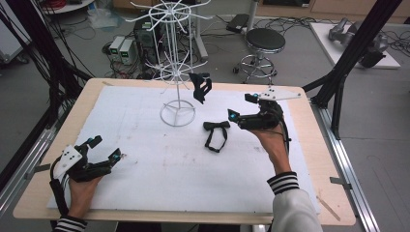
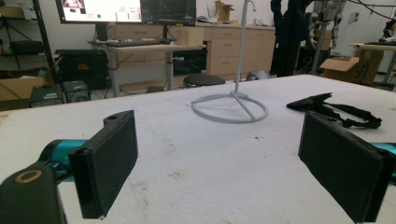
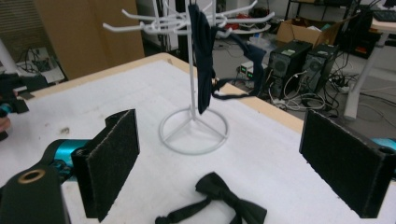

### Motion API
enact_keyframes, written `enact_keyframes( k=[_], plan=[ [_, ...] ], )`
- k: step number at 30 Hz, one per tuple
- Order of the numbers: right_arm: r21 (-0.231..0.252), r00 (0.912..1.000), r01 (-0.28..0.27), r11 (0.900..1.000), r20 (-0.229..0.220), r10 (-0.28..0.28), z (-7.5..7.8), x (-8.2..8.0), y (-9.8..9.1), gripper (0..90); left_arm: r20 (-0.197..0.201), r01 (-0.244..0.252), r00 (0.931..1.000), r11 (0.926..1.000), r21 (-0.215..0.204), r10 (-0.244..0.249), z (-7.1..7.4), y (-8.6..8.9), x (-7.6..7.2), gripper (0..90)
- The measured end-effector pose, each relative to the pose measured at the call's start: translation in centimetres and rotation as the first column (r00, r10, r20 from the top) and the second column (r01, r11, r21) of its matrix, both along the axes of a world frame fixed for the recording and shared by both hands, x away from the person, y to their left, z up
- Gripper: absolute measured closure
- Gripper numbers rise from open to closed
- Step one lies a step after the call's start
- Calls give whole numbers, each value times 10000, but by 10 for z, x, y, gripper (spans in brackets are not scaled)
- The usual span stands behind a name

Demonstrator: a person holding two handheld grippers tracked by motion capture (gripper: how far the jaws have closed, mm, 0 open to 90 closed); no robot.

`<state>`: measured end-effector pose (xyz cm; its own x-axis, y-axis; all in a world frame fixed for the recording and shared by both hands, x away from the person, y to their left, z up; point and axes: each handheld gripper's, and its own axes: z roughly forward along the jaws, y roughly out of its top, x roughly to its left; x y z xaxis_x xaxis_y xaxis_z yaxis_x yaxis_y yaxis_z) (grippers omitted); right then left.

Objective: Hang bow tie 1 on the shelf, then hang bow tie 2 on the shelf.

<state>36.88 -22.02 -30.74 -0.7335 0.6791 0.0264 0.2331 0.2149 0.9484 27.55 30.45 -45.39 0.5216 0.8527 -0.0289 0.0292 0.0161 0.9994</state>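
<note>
Black bow tie (image 3: 229, 196) below open right claw (image 3: 219, 158)

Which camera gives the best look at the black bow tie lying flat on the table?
The high view: the black bow tie and its whole strap loop show from above. The right gripper view crops it at the bottom edge; the left gripper view shows it side-on and far off.

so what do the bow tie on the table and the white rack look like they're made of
Bow tie: looks like black fabric, matte to faintly satin; its knot is soft and folded, its strap limp.
White rack: probably metal wire with a smooth white coating; thin stiff rods, ring base. Plastic can't be ruled out.
</note>
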Motion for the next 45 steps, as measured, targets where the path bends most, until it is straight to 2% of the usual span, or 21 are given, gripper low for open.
enact_keyframes(
  k=[4, 11, 17, 34, 45],
  plan=[
    [89, 10000, 39, 10000, 16, -39, -10, -6, -6, 114, 57, -3, 10000, 10000, 97, 2, 0, 0, 0, 123],
    [231, 9996, 104, 9997, -267, -97, -30, -16, -15, 115, 101, -27, 9999, 10000, 96, 26, 0, 0, -1, 123],
    [166, 9983, 154, 9997, -559, -145, -42, -19, -19, 114, 149, -102, 9998, 9998, 162, 99, 0, -1, -2, 123],
    [107, 9976, 223, 9997, -663, -215, -47, -14, -23, 115, -41, -104, 9999, 9999, 87, 104, 0, -1, 0, 123],
    [-382, 9959, 227, 9990, -863, -260, -45, 0, -24, 115, -4, -95, 10000, 9999, 110, 95, 0, -1, 0, 123]
  ],
)
